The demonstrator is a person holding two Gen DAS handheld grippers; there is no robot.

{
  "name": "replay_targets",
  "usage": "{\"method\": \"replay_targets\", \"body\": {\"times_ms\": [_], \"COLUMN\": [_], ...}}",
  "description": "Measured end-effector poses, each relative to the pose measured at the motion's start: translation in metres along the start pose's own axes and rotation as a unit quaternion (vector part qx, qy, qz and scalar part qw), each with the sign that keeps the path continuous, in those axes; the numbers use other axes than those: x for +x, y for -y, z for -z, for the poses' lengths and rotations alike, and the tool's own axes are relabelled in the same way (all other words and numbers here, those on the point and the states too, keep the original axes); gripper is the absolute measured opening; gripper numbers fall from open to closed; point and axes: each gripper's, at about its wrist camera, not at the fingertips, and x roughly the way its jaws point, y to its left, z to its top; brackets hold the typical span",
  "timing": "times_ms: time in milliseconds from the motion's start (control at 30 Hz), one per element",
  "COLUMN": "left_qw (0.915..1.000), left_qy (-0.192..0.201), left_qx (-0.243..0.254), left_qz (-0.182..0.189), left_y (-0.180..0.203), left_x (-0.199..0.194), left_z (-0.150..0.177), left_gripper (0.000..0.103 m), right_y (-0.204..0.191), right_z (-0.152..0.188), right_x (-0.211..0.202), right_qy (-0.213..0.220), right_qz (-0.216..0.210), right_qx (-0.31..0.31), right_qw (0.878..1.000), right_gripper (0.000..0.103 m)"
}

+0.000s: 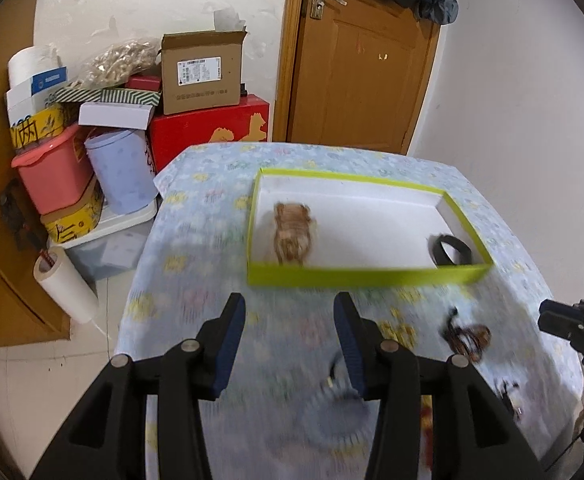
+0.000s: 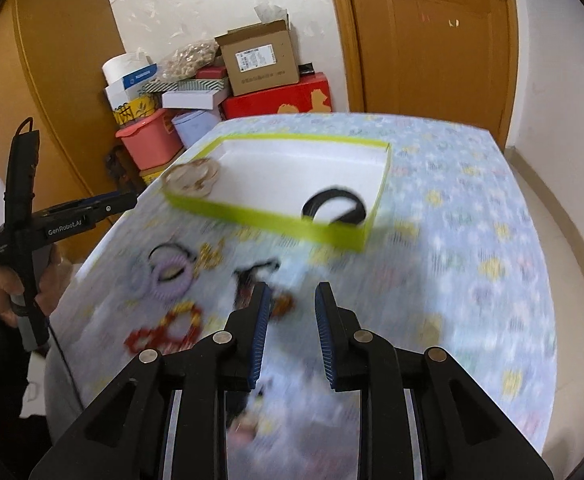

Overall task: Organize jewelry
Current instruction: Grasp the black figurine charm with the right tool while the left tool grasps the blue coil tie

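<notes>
Both grippers hanging empty, jaws apart: left gripper (image 1: 290, 344) wide, right gripper (image 2: 292, 336) narrower. Loose jewelry (image 2: 172, 276) lying on the cloth just left of the right fingers (image 2: 260, 320), nearer that hand. Green tray (image 2: 276, 220) sitting straight ahead beyond the tips.

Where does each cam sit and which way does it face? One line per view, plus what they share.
Left wrist: on the left gripper, angled down across the table toward the green box and the door; own two fingers open and empty, right gripper at the right edge.
Right wrist: on the right gripper, same downward tilt; own fingers apart with nothing between, left gripper and the hand holding it at left.
Shared: box, black band, beige bracelets, loose jewelry, stacked boxes, door.
</notes>
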Motion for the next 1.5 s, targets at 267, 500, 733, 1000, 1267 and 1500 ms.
{"method": "replay_targets", "body": {"times_ms": [267, 500, 733, 1000, 1267, 1500], "left_qw": [0.9999, 0.9998, 0.9997, 0.9994, 0.9992, 0.9988], "left_qy": [-0.008, -0.015, -0.019, -0.028, -0.036, -0.048], "left_qx": [-0.012, -0.008, -0.012, -0.016, -0.01, 0.002], "left_qz": [0.007, 0.004, -0.002, -0.012, -0.011, -0.008], "left_y": [0.009, 0.018, 0.017, 0.01, 0.008, 0.009], "left_x": [-0.032, -0.049, -0.051, -0.034, -0.008, 0.012], "left_z": [0.042, 0.064, 0.072, 0.072, 0.064, 0.06], "left_gripper": [0.048, 0.048, 0.048, 0.048, 0.048, 0.048], "right_y": [-0.017, -0.025, -0.037, -0.04, -0.04, -0.046], "right_z": [0.037, 0.056, 0.061, 0.064, 0.065, 0.067], "right_x": [-0.024, -0.031, -0.033, -0.024, -0.009, 0.006], "right_qy": [-0.008, -0.02, -0.02, -0.031, -0.048, -0.063], "right_qz": [-0.006, -0.01, -0.01, 0.007, 0.006, 0.004], "right_qx": [0.009, 0.008, -0.014, -0.018, -0.021, -0.039], "right_qw": [1.0, 1.0, 1.0, 0.999, 0.999, 0.997], "right_gripper": [0.024, 0.024, 0.024, 0.024, 0.043, 0.043]}}
